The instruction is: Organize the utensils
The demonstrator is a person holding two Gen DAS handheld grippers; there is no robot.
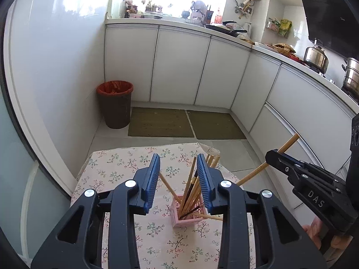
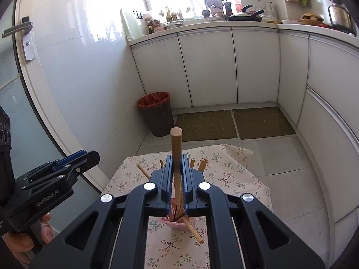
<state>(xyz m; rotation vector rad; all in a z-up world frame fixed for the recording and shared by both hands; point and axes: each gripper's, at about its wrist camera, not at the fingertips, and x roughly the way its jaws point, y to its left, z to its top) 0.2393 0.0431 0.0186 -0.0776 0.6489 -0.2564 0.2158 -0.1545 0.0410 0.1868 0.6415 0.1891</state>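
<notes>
In the left wrist view, the left tongs (image 1: 178, 179) stand wide apart with nothing between them, hovering low in the centre of the frame above the bench (image 1: 116, 168), which is draped in a flowered cloth. Between and below their blue pads sits the pink basket (image 1: 188, 215), lower centre, already holding a sheaf of chopsticks (image 1: 190, 190) that lean at different angles; one lies across its rim toward the right. At the right edge the right tongs (image 1: 272, 155) come in, clamped on a single stick (image 1: 253, 174) that slants from upper right down toward the basket. In the right wrist view, the same stick (image 2: 176, 157) rises up the centre of the frame, pinched tight between the right tongs (image 2: 177, 163), its lower end reaching down toward the basket (image 2: 174, 220), which shows only partly behind the pads. Whether the tip is already inside cannot be told. The left tongs (image 2: 89, 154) appear at the left edge, side-on. The step in hand looks to be the dropping of this stick in with the rest. The next move probably calls for lowering the stick until its tip is well within the basket and then parting the right tongs, taking care not to tip the light basket or knock the leaning sticks out.
</notes>
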